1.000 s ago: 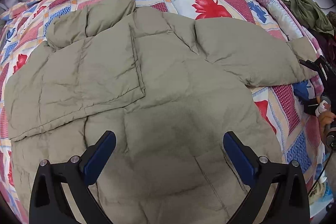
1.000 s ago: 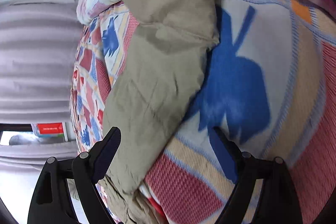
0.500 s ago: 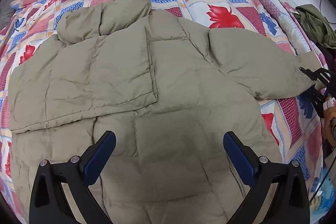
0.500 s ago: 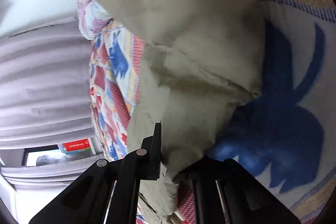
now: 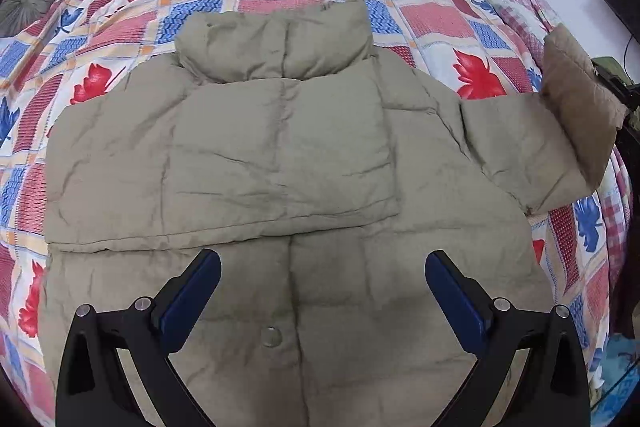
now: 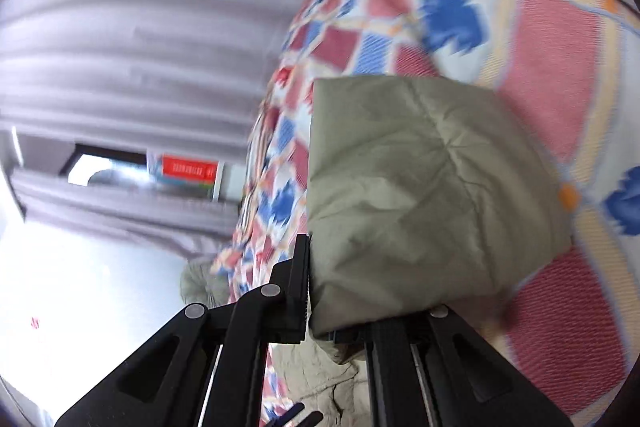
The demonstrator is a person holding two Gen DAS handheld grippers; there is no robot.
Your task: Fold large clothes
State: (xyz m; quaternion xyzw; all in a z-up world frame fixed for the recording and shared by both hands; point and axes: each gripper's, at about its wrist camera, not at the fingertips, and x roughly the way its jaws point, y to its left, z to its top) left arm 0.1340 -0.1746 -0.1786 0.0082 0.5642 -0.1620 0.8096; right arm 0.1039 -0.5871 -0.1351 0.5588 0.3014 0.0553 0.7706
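Sleeve fold under way, cuff pinched and lifted

Jacket first: a khaki quilted puffer jacket (image 5: 288,163) lies spread on a bed under a patchwork bedspread of red and blue leaves (image 5: 100,23), collar away from the left wrist camera. On the left of that view, one sleeve is already laid flat across the chest, its lower edge running just above a metal snap button (image 5: 271,337) on the front placket. Over the lower body of the jacket hovers the left gripper (image 5: 322,287), blue-padded jaws spread wide with nothing between them, touching no cloth that I can see.

Further right, the other khaki puffer sleeve (image 5: 516,143) stretches toward the bed's edge, and its cuff (image 5: 576,99) stands raised off the bedspread. The right gripper (image 6: 316,291) has just clamped down on that cuff, which bulges out past the nearly closed jaws. Blur in the right wrist view suggests fast travel.

Judged from here, the step in hand is carrying this sleeve across the chest to match the first. Risks: the slick, puffy shell may slide out of a narrow pinch if the swing is quick; a pull that outruns the slack could drag the whole jacket sideways and disturb the sleeve already folded, since the left gripper is not pinning the body; and padding this springy may pop back open once released
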